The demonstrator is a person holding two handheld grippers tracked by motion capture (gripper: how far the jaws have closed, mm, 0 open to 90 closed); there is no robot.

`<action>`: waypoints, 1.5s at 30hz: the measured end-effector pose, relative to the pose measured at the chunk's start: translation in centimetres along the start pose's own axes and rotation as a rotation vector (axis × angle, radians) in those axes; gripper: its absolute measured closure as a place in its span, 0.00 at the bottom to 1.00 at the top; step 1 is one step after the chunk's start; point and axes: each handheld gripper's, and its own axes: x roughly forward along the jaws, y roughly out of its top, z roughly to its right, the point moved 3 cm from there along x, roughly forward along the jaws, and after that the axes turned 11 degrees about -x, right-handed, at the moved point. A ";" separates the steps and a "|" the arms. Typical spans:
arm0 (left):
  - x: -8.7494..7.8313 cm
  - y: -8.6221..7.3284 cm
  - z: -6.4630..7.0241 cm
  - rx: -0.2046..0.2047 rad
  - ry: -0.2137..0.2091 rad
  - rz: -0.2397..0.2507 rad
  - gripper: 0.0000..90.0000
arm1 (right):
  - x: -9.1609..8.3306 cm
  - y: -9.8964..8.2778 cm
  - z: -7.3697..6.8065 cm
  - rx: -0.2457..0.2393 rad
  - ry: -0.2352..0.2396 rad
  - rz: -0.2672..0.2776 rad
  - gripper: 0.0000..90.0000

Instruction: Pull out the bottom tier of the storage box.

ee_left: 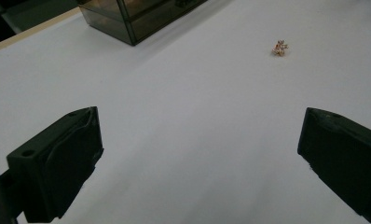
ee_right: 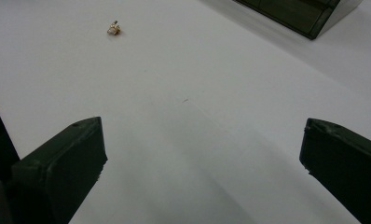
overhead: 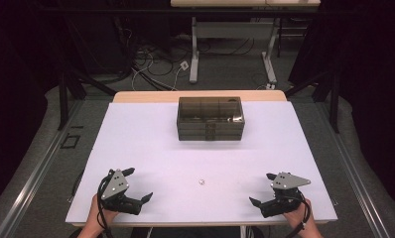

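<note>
Near the table's front edge I rest both grippers, the left gripper [overhead: 134, 184] and the right gripper [overhead: 263, 188], jaws wide apart and holding nothing, flanking the small gold trinket [overhead: 201, 182] so either can reach it.

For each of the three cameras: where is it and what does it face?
High view: above the near edge, looking down on the white table, dark box, both hands and open hand-held grippers.
Left gripper view: low on the left hand-held gripper, facing the small gold piece.
Right gripper view: low on the right hand-held gripper.
All share piece and box.
</note>
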 end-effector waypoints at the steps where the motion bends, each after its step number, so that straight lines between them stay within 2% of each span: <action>1: 0.0 0.0 0.0 0.002 0.002 0.005 0.00 | 0.0 0.0 0.0 -0.003 0.005 -0.004 0.00; 4: 0.0 0.0 0.0 0.000 0.001 0.005 0.00 | 0.0 0.1 -0.1 0.001 -0.007 -0.001 0.00; 10: 0.1 0.0 0.0 -0.002 0.001 -0.002 0.00 | 0.2 0.1 -0.1 0.010 0.003 -0.003 0.00; 14: 0.1 0.0 0.1 0.001 -0.002 -0.003 0.00 | 0.3 0.2 -0.2 -0.002 0.006 -0.010 0.00; 15: 0.1 0.0 0.0 0.003 -0.001 -0.005 0.00 | 0.3 0.2 -0.2 0.003 0.014 -0.025 0.00; 22: 0.1 0.0 0.0 0.002 -0.006 -0.007 0.00 | 0.7 0.3 -0.4 0.013 0.037 -0.043 0.00; 24: 0.2 0.0 0.0 0.003 -0.002 -0.002 0.00 | 0.9 0.4 -0.4 0.005 0.033 -0.045 0.00; 30: 0.2 0.0 0.0 0.001 -0.007 -0.008 0.00 | 1.0 0.9 -0.3 0.022 0.025 -0.050 0.00; 36: 0.2 0.0 0.0 -0.005 -0.010 -0.009 0.00 | 1.6 1.5 -0.4 0.017 0.043 -0.083 0.00; 45: 0.3 0.0 0.1 -0.003 -0.015 -0.014 0.00 | 2.3 2.0 -0.4 0.024 0.046 -0.103 0.00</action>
